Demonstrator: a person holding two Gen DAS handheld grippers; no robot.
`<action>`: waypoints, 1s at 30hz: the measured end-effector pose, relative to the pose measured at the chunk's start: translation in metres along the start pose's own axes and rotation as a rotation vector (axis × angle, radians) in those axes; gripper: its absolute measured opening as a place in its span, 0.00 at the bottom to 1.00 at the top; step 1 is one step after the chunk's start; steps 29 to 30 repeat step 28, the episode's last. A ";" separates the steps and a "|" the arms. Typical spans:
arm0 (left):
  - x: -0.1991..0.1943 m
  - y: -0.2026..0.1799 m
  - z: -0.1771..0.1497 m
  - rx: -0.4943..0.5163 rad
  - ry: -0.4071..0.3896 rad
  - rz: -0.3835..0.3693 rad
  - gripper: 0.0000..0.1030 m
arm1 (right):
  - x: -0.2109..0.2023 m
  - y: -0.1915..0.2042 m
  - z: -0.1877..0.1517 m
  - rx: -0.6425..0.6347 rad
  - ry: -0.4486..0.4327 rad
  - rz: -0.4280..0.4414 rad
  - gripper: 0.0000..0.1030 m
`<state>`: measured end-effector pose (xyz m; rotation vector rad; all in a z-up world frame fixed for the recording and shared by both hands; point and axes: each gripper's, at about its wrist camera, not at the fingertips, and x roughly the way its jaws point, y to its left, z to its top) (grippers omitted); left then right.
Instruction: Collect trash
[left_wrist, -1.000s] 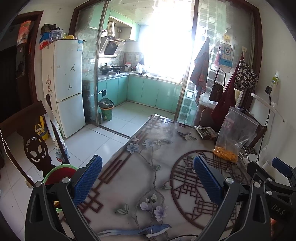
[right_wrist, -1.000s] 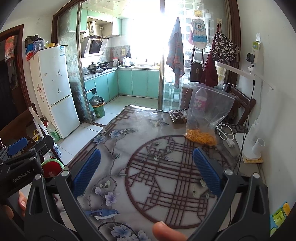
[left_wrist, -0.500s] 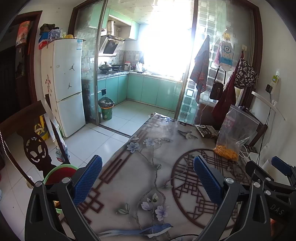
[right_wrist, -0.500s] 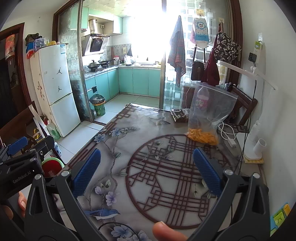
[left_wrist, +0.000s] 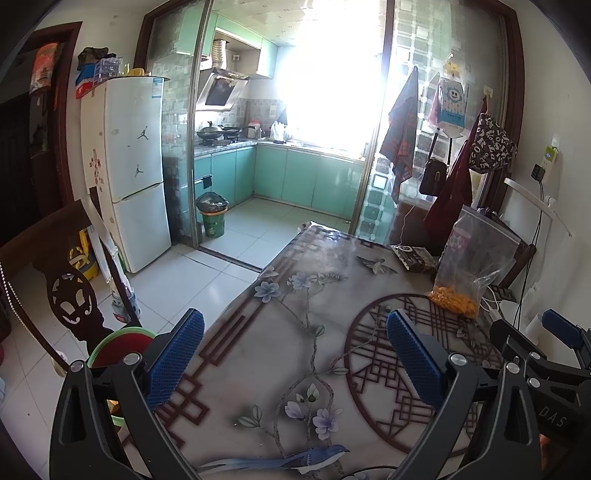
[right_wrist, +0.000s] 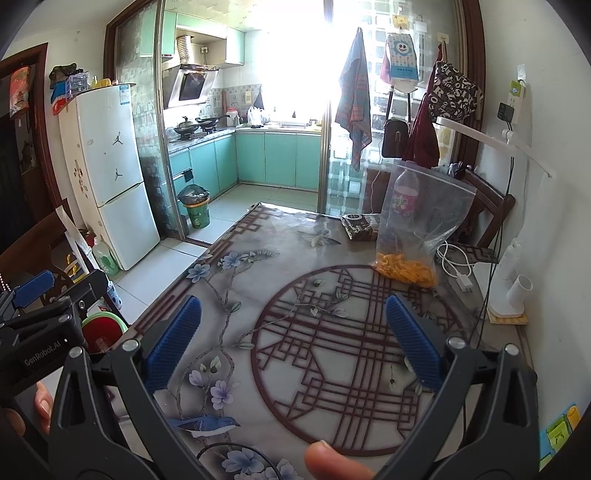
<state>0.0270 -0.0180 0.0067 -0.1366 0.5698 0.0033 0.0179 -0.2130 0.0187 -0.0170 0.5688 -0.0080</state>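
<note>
Trash: a dark snack wrapper (right_wrist: 360, 226) lies flat at the far end of the table, just beside the clear zip bag, on its left in the right wrist view.
Zip bag: the clear zip bag (right_wrist: 424, 218) stands upright on the far right part of the table, with orange pieces (right_wrist: 406, 268) heaped in its bottom; a pink-labelled bottle (right_wrist: 405, 192) shows through its upper part.
Table: the table (left_wrist: 280, 354) has a glossy top printed with flowers, a blue bird and a round dark lattice.
Left gripper: the left gripper (left_wrist: 295, 354) hovers over the near left part of the table, jaws spread wide, nothing between the blue pads.
Right gripper: the right gripper (right_wrist: 293, 341) is held over the lattice circle, jaws likewise wide apart and empty.
Hands: a fingertip (right_wrist: 332, 461) shows at the bottom edge of the right wrist view.
Bin: a green trash bin (left_wrist: 212, 218) lined with a dark bag stands on the kitchen floor, well apart from the table.
Cables: a white charger cable (right_wrist: 456, 264) lies right of the bag.
</note>
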 end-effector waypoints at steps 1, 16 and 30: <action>0.000 0.000 0.000 0.000 0.001 -0.001 0.92 | 0.000 0.000 0.000 0.000 0.001 -0.001 0.95; 0.014 -0.006 -0.002 0.010 0.031 -0.004 0.92 | 0.013 -0.003 0.001 0.002 0.024 0.001 0.95; 0.134 -0.011 -0.071 0.149 0.274 0.003 0.92 | 0.110 -0.069 -0.084 0.143 0.216 -0.019 0.95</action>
